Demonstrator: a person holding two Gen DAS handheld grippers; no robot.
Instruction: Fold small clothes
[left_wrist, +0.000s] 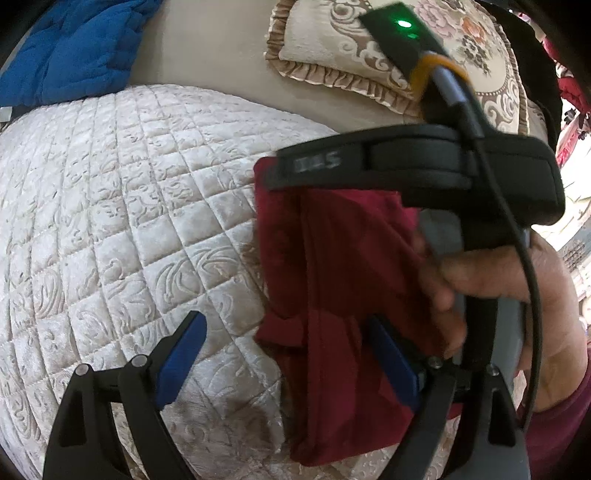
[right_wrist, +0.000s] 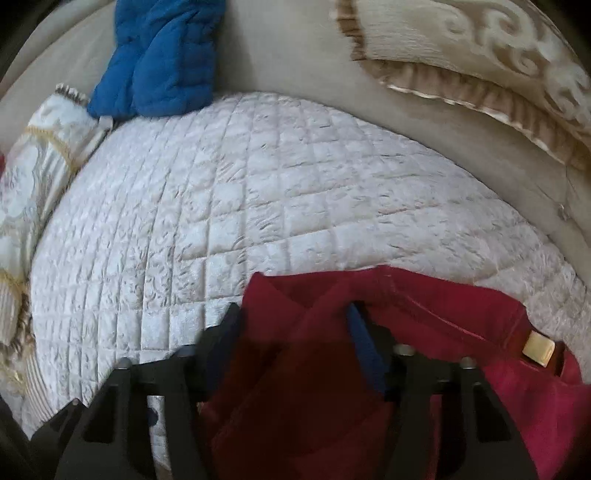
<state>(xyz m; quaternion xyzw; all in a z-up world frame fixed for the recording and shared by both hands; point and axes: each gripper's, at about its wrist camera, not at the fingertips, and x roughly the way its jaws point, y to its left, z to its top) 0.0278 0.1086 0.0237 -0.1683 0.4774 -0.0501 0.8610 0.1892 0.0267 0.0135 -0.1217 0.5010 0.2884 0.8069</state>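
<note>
1. My left gripper is released — blue pads spread wide, nothing between them; left pad over the quilt, right pad over the red cloth.
2. Red cloth lies on the quilt, right side of the left view, partly folded, layers overlapping.
3. My right hand shows in the left view holding the other gripper's handle, just above the cloth.
4. My right gripper is spread too — cloth bunches up between the pads, but the jaws are not clamped on it; cloth folds touch the right pad.
5. In the right view the cloth fills the lower right, with a tan tag on its edge.
6. Blue padded item sits at the far edge of the quilt, well apart from the cloth.
7. Patterned pillow with a ruffled edge at the back right; another cushion at the left in the right view.
</note>
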